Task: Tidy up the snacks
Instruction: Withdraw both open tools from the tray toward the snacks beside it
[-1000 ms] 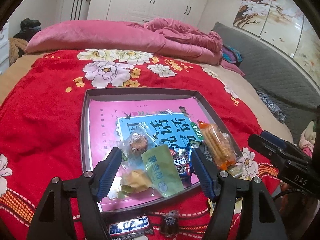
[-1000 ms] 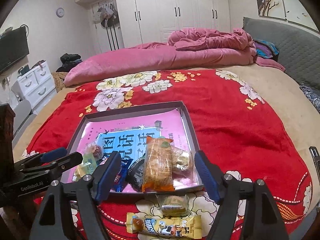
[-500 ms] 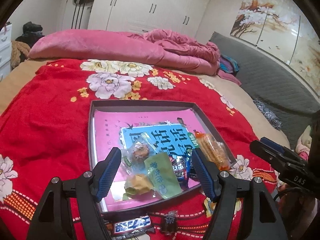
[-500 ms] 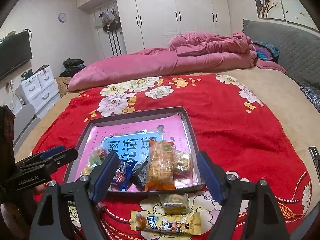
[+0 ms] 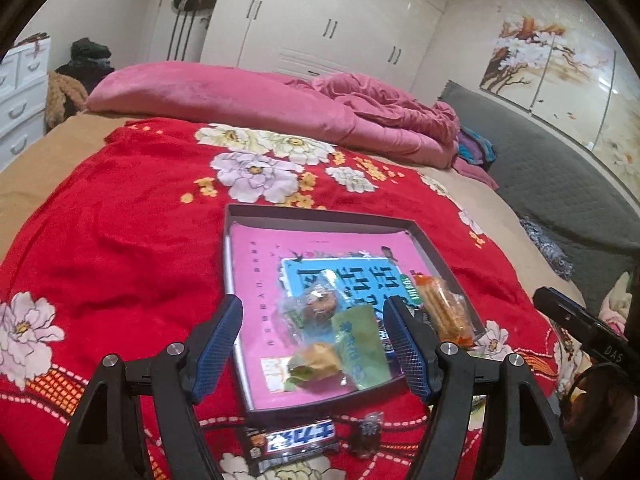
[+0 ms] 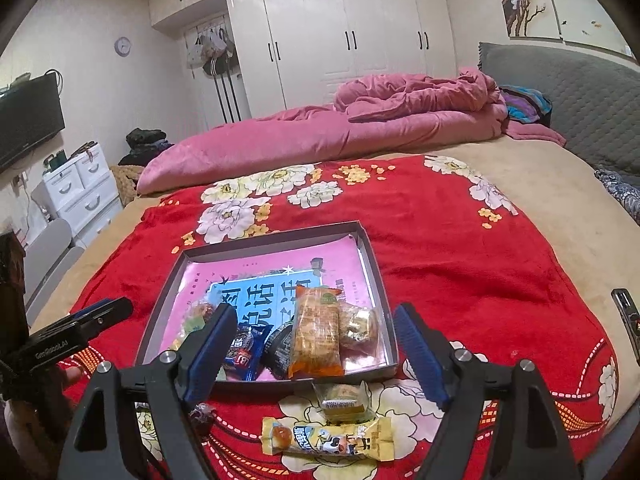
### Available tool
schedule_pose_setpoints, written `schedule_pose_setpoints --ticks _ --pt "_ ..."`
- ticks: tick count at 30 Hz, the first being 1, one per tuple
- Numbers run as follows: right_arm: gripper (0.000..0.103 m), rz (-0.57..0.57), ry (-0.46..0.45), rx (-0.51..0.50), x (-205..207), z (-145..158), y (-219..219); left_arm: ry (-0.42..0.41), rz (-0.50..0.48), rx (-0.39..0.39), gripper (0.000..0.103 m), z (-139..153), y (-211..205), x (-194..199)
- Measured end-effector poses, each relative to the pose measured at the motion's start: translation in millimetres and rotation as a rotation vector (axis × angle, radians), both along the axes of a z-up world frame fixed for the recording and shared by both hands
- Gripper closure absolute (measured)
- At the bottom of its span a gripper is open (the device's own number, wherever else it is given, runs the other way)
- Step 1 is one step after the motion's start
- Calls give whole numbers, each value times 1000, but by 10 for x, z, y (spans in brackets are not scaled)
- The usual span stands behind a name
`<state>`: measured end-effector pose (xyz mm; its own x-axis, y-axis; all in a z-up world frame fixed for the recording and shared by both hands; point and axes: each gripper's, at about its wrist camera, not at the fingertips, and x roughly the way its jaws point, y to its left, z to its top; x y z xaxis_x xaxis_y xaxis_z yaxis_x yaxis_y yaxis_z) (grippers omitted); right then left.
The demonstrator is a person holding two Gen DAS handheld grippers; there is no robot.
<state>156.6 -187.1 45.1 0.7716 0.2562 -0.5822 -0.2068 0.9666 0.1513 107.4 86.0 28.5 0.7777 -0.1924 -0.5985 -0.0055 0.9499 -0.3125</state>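
Note:
A shallow grey box point(image 5: 320, 219) with a pink liner lies on the red flowered blanket; it also shows in the right wrist view point(image 6: 276, 238). Several wrapped snacks sit at its near end, among them an orange biscuit pack point(image 6: 318, 332) and a green packet point(image 5: 360, 346). Outside the box lie a blue-and-white bar point(image 5: 298, 438), a small dark candy point(image 5: 368, 436), a round wrapped cake point(image 6: 342, 400) and a yellow cartoon-print pack point(image 6: 326, 438). My left gripper point(image 5: 314, 354) is open and empty above the box's near edge. My right gripper point(image 6: 316, 354) is open and empty there too.
The red blanket point(image 6: 460, 240) covers a bed with a pink quilt point(image 6: 340, 128) at the back. A grey padded headboard point(image 6: 580, 92) runs along the right. White drawers point(image 6: 80, 188) and a TV point(image 6: 28, 120) stand at the left.
Both grippers have pulled back and risen, so the box looks smaller and farther. The jaws stay open. The snacks have not moved.

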Motion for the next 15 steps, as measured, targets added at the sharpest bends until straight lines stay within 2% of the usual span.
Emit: schedule_pose_setpoints --ticks 7,15 --pt "22 2 -12 4 -54 39 -19 -27 36 1 28 38 94 -95" --pt "22 3 -18 10 -104 58 -46 -12 46 14 28 7 107 -146"
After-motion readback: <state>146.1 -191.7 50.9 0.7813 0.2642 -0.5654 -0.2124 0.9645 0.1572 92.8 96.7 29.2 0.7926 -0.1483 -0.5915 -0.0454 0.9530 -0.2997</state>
